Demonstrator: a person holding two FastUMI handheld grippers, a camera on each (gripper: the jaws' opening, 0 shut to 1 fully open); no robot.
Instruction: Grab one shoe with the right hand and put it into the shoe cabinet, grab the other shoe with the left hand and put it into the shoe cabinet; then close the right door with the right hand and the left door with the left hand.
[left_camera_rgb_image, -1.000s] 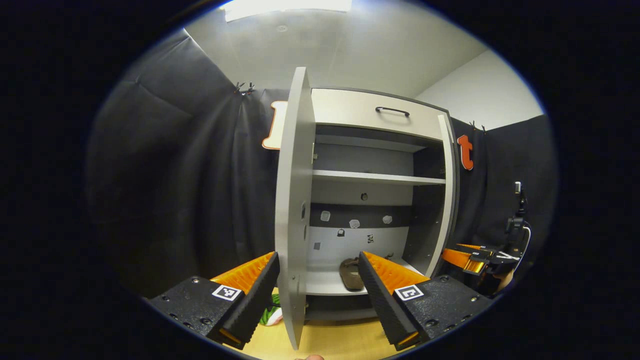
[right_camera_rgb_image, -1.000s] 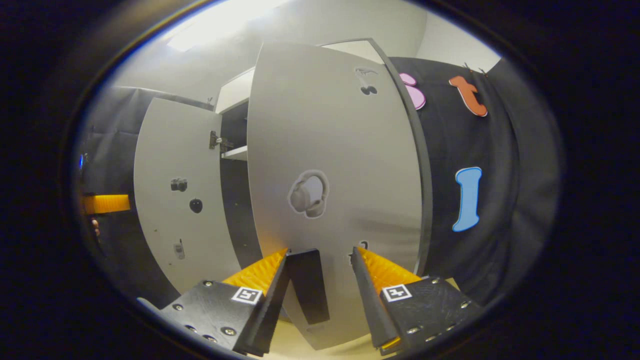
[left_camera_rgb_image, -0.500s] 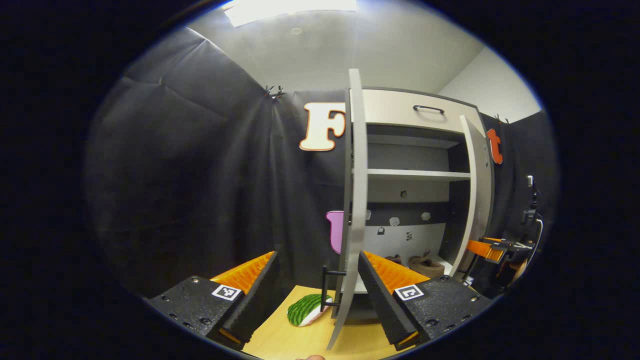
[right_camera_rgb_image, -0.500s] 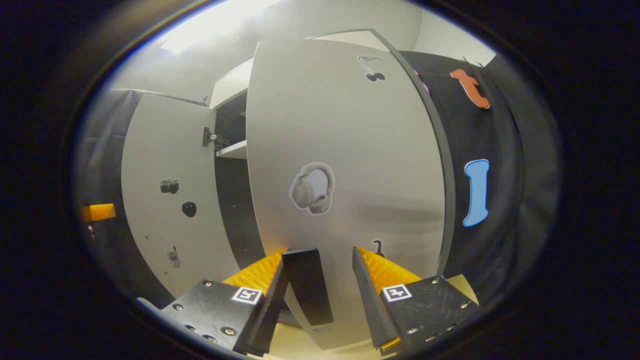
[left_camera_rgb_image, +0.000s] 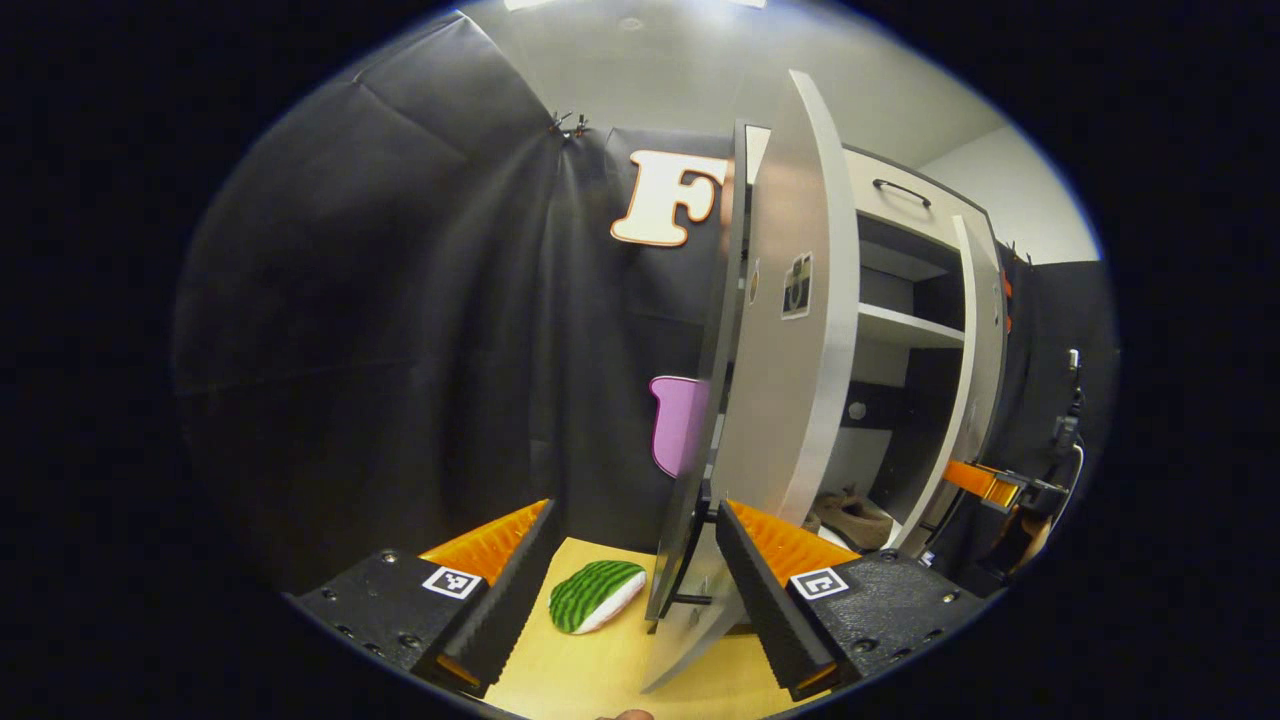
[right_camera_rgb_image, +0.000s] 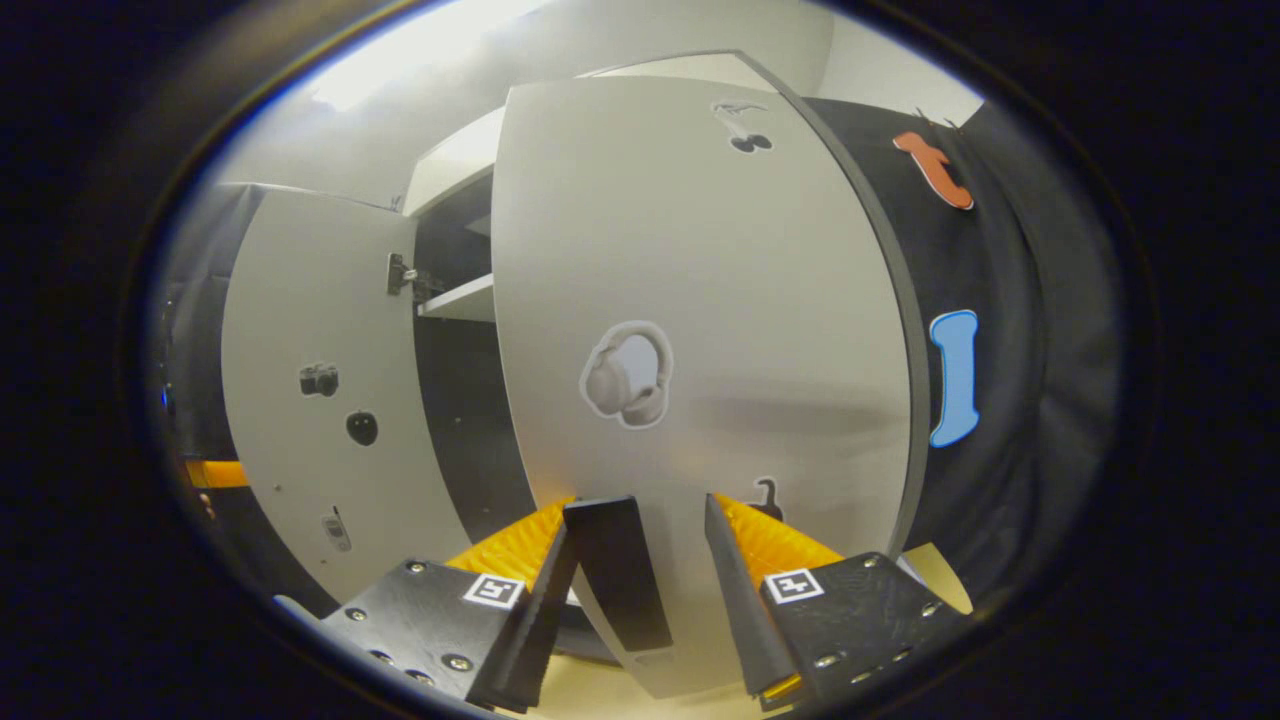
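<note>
The shoe cabinet (left_camera_rgb_image: 905, 205) stands with both doors ajar. Brown shoes (left_camera_rgb_image: 855, 515) lie on its bottom shelf, partly hidden behind the left door (left_camera_rgb_image: 790, 380). That door is nearly edge-on, its outer face and black handle (left_camera_rgb_image: 690, 600) toward me. My left gripper (left_camera_rgb_image: 635, 565) is open, and the door's lower edge runs between its fingers, close to the right one. The right door (right_camera_rgb_image: 700, 300) looms close with its outer face toward me. My right gripper (right_camera_rgb_image: 640, 560) is open around that door's black handle (right_camera_rgb_image: 615, 575). The right gripper (left_camera_rgb_image: 985, 485) also shows past the right door (left_camera_rgb_image: 975, 380).
A green striped, watermelon-like object (left_camera_rgb_image: 597, 595) lies on the wooden surface (left_camera_rgb_image: 600, 670) left of the left door. Black cloth walls close in on the left and behind. The left door's inner face (right_camera_rgb_image: 320, 400) and the left gripper (right_camera_rgb_image: 215, 472) show at the left.
My left gripper has swung left around the left door's edge, from facing the cabinet's inside to facing the door's outer side. The right gripper stays at the right door's handle; that door looks slightly nearer.
</note>
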